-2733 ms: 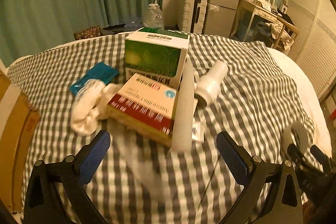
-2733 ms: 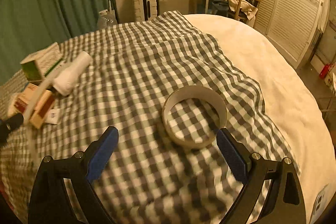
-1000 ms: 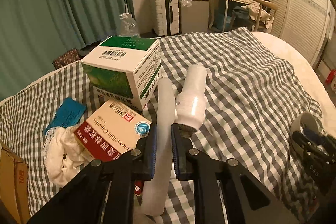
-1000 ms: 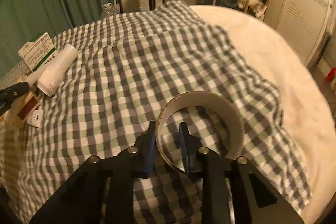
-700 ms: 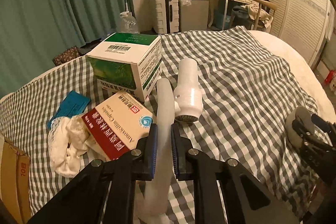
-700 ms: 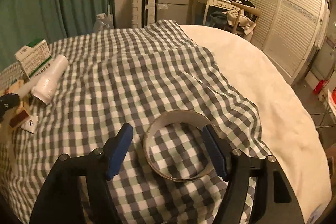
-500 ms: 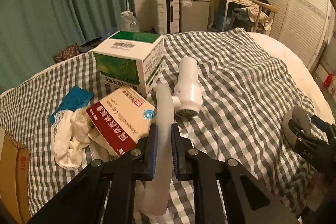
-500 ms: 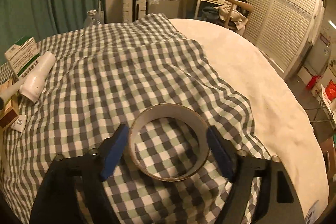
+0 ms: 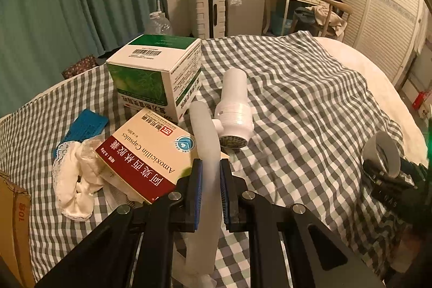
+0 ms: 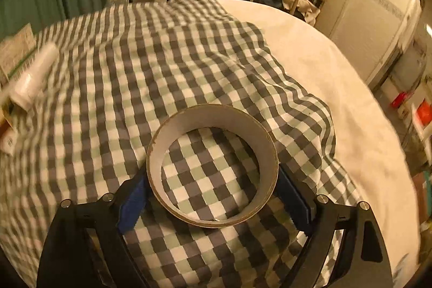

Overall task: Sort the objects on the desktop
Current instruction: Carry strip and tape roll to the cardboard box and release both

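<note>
Clamped tight, the left gripper (image 9: 208, 192) has its blue pads pressed on either side of a long, pale, frosted tube (image 9: 205, 150), which runs up between the fingers and curves away toward the far boxes. Its lower end reaches down past the jaws to the checked cloth (image 9: 302, 104) below.

Beside the tube on the right lies a white handheld device (image 9: 234, 109) on its side, its mesh end facing the gripper. On the left, a red-and-cream medicine carton (image 9: 145, 155) printed "Amoxicillin Capsules" sits tilted, with a larger green-and-white box (image 9: 156, 72) standing behind it. A crumpled white lace-edged cloth (image 9: 74, 180) lies further left, just beside a blue packet (image 9: 86, 126), and a brown cardboard edge (image 9: 14, 220) shows at the frame's far left.

Over on the right, the right gripper (image 10: 213, 196) straddles a wide tape roll (image 10: 212, 166) that lies flat on the same checked cloth (image 10: 162, 50), open side up. The jaws are closing, with the roll between them. The blue pads (image 10: 133, 200) sit right against the roll's outer wall on both sides; they look to be touching it, though the roll's rim hides the actual contact. That view is smeared with motion blur toward its left edge, where the white device (image 10: 35, 77) shows again. Past the cloth, a bare cream bedcover (image 10: 337, 88) runs off to the right.
</note>
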A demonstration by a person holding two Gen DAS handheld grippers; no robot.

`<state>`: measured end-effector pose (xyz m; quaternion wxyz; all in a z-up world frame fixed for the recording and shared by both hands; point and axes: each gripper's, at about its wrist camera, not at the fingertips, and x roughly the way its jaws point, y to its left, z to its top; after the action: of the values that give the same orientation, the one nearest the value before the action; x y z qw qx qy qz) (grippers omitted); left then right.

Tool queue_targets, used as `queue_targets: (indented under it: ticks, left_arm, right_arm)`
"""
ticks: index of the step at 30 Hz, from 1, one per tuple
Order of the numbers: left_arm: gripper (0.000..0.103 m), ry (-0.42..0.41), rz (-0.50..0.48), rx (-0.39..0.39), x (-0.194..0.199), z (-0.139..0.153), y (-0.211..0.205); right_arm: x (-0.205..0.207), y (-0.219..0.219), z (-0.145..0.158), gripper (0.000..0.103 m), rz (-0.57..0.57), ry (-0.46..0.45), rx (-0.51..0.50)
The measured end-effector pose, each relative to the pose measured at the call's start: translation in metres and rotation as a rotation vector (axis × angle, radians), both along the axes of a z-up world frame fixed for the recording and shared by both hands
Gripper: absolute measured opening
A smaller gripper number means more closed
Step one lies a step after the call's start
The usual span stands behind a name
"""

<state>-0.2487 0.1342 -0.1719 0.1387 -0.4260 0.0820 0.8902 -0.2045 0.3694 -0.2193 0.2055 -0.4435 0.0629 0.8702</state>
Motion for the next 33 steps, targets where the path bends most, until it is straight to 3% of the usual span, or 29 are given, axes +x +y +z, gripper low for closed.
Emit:
queue_targets:
  ticks: [8,14,33]
  left_arm:
    - [0.012,-0.005,0.001,0.031,0.009,0.009,-0.007]
    - [0.012,0.006,0.004,0.072,0.029,0.029,-0.021]
    - [0.012,0.105,0.09,0.144,0.096,0.105,-0.101]
  right_arm:
    - [0.008,-0.005,0.015,0.083,0.015,0.063,0.003]
    - [0.019,-0.035,0.037,0.082,0.077,0.097,0.05]
    - [0.056,-0.142,0.112,0.082,0.285,0.203,-0.006]
